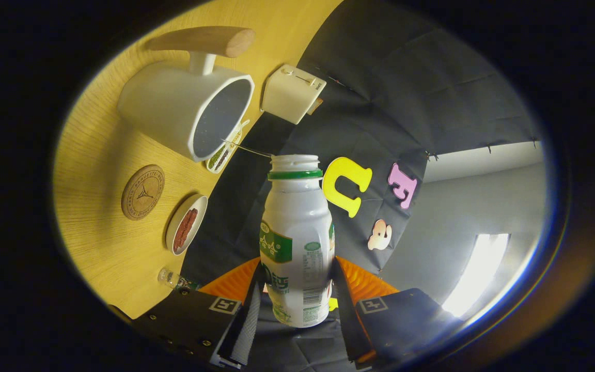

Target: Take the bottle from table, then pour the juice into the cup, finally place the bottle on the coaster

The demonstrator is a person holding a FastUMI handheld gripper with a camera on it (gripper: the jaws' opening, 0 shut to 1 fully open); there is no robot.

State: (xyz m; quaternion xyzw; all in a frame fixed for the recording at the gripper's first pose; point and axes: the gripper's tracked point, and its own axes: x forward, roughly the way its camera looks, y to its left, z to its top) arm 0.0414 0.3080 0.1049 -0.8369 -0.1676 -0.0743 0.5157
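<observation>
My gripper (pixel 296 289) is shut on a white plastic bottle (pixel 296 232) with a green neck ring and green label; both fingers press on its lower body. The bottle's open mouth points away from me and the whole view is rolled to the side, so the bottle is tipped relative to the wooden table (pixel 101 248). A white cup (pixel 184 106) with a wooden handle stands on the table beyond the bottle's mouth, its opening facing the bottle. A round cork coaster (pixel 143 191) lies on the table near the cup.
A small white dish (pixel 186 223) with reddish food sits beside the coaster. A long narrow dish (pixel 223 151) with greenish bits lies by the cup, a cream box (pixel 291 93) stands beyond it, and a small glass bottle (pixel 173 279) lies near my fingers.
</observation>
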